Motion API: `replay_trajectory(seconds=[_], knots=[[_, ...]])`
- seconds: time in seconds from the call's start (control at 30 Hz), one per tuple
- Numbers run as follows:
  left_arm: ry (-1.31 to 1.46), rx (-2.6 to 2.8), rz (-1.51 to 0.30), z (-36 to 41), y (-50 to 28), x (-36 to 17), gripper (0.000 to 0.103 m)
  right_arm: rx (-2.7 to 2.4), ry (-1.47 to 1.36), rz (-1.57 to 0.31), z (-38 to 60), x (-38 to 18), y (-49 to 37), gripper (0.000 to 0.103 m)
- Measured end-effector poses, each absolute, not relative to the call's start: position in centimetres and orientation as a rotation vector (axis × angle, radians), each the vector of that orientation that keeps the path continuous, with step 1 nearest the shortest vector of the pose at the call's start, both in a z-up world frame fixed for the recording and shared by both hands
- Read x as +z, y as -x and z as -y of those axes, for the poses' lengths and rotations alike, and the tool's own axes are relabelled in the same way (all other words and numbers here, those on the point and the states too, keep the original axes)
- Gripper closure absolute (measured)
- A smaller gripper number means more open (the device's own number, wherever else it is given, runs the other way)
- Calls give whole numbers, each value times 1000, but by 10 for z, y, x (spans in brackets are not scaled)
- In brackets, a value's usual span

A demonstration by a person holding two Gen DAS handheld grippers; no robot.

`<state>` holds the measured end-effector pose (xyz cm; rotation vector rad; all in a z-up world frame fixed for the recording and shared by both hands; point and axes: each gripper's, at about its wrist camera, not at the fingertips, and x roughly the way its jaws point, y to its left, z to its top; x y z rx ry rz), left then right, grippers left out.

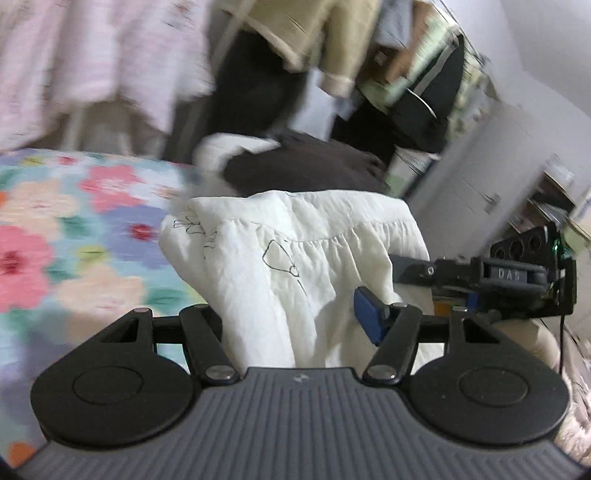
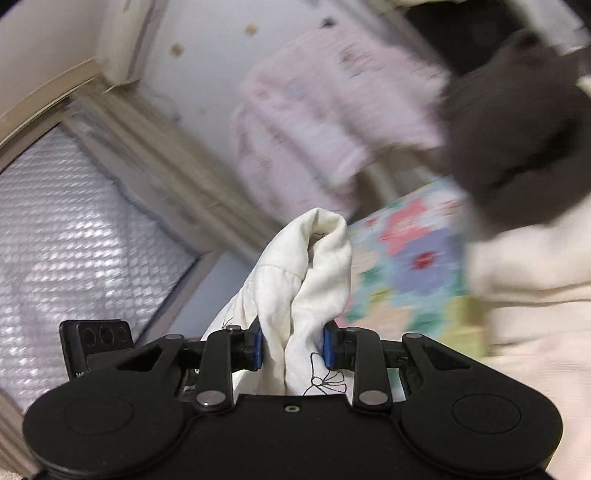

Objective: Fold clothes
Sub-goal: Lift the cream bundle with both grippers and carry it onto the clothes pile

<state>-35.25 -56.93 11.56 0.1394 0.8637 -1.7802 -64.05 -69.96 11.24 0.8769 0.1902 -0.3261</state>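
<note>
A: While both cams blur the background, can confirm white garment (image 1: 295, 258) held up off the floral bedspread (image 1: 74, 236), bunched over the left gripper (image 1: 291, 325). Only one blue pad (image 1: 369, 317) visible on left, other side buried under cloth. Pads look well apart with fabric draped between; cannot tell whether clamping anything

B: Clearer on right wrist cam. Right gripper (image 2: 291, 349) closed on a gathered fold of the same white garment (image 2: 310, 280), both blue pads (image 2: 258, 347) pressing the cloth from either side. Fold sticks up past the fingers in a rounded hump. Black line-drawn flower print just below the pinch

A: Same line drawings on left view, near the gathered seam. Also seeing right gripper (image 1: 402, 267) from the side at far right of left cam, finger running into the garment edge. Not visible the other way round

B: Correct, only a black camera block at lower left on right cam. Beyond that: bubble-textured window panel (image 2: 74, 229), pink hanging fabric (image 2: 325, 110), dark brown garment (image 2: 517, 147) over a cream one (image 2: 528, 280)

A: Left cam adds dark brown garment (image 1: 306, 166) lying on bed behind the white one, hanging beige top (image 1: 314, 33), pink fabric (image 1: 99, 55) upper left
</note>
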Motion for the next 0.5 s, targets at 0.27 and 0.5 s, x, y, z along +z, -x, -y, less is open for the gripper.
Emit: replay_trajectory(seconds=[0.27, 0.5], knots=[[-267, -1805, -987, 659, 445, 65, 41, -561, -964, -259, 749, 73, 724, 70], [-354, -1797, -1098, 691, 472, 53, 41, -626, -1023, -282, 776, 52, 750, 70]])
